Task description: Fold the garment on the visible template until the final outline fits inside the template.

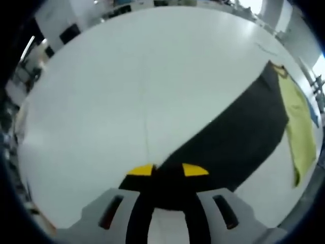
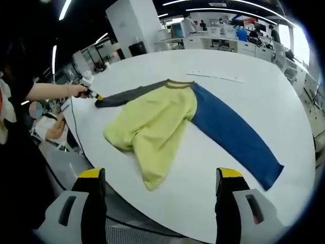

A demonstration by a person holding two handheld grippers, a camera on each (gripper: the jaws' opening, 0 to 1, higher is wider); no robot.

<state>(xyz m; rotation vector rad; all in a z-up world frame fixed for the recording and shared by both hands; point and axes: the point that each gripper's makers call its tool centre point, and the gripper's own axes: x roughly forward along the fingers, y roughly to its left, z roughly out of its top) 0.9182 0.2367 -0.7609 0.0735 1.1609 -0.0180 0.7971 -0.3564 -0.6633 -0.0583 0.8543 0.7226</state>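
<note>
A long-sleeved garment lies spread on the white table [image 2: 264, 91]. It has a yellow body [image 2: 152, 122], a dark grey sleeve [image 2: 129, 95] and a blue sleeve [image 2: 233, 132]. In the left gripper view my left gripper [image 1: 167, 170] is shut on the end of the grey sleeve [image 1: 233, 137], which runs off towards the yellow body [image 1: 298, 117]. The right gripper view shows that same left gripper [image 2: 92, 93] held in a person's hand [image 2: 77, 90] at the table's far left edge. My right gripper [image 2: 160, 175] hangs open above the near table edge, short of the yellow hem, holding nothing.
A thin pale strip [image 2: 216, 77] lies on the table beyond the collar. A black cable [image 2: 76, 134] drops over the table's left edge. Desks, screens and people fill the office behind [image 2: 218, 28]. A faint seam [image 1: 147, 127] crosses the table top.
</note>
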